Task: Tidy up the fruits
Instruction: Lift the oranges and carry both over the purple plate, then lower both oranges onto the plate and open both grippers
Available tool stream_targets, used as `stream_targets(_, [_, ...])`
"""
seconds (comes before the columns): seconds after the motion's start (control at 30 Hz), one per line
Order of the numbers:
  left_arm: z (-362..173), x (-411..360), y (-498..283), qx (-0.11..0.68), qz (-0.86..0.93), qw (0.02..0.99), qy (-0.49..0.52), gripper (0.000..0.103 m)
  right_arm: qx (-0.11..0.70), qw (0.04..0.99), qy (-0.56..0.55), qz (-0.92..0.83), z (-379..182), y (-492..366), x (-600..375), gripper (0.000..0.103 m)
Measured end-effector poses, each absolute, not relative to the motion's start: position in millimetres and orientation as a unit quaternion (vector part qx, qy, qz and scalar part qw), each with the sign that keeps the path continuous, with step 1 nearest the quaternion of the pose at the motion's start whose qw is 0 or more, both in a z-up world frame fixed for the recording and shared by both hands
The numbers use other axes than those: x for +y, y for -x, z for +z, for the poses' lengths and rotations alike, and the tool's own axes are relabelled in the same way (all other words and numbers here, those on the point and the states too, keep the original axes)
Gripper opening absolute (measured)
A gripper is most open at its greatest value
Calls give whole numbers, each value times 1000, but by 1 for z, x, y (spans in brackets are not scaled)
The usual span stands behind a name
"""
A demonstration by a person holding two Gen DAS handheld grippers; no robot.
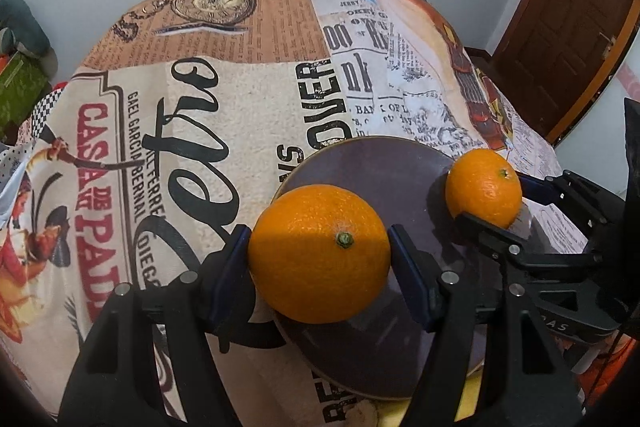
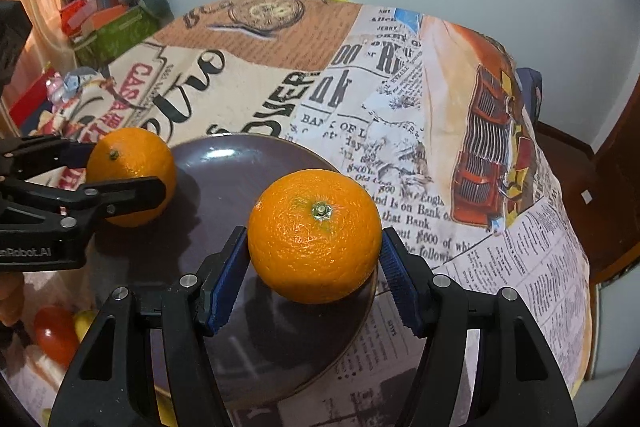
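My left gripper (image 1: 318, 243) is shut on an orange (image 1: 320, 253), its blue pads pressing both sides, stem up, over the left rim of a dark round plate (image 1: 380, 163). The right gripper (image 1: 504, 203) reaches in from the right with a second orange (image 1: 484, 187) above the plate's right side. In the right wrist view, my right gripper (image 2: 314, 239) is shut on that orange (image 2: 314, 235) over the plate (image 2: 240, 163). The left gripper (image 2: 120, 171) holds its orange (image 2: 132, 175) at the plate's left edge. Whether either orange touches the plate I cannot tell.
A newspaper-print cloth (image 1: 200, 99) covers the table. A red tomato (image 2: 54, 335) and a yellow fruit (image 2: 84, 323) lie near the front left. A green box (image 2: 116, 31) sits beyond the table's left side. A brown door (image 1: 580, 7) stands at the right.
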State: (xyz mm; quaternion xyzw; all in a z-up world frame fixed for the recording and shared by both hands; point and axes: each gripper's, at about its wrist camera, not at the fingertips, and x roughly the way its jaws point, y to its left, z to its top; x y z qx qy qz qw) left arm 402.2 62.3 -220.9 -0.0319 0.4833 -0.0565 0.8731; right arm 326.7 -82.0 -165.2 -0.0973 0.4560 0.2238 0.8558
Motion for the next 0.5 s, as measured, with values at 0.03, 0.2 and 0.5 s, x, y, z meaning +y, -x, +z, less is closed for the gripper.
stream_targets(0.03, [-222,62,-403,484,-57,873,33,69,460,854,98,224,-167,-328,-81,62])
stream_targets(0.2, [-223,58,-403,484,-51,873,24,69,472,846,99,227,-172,-331,-79,63])
stream_targets(0.5, [-216,58,-398,473,-51,879,29,80,456,855,112,222,-165,-322,-80,72])
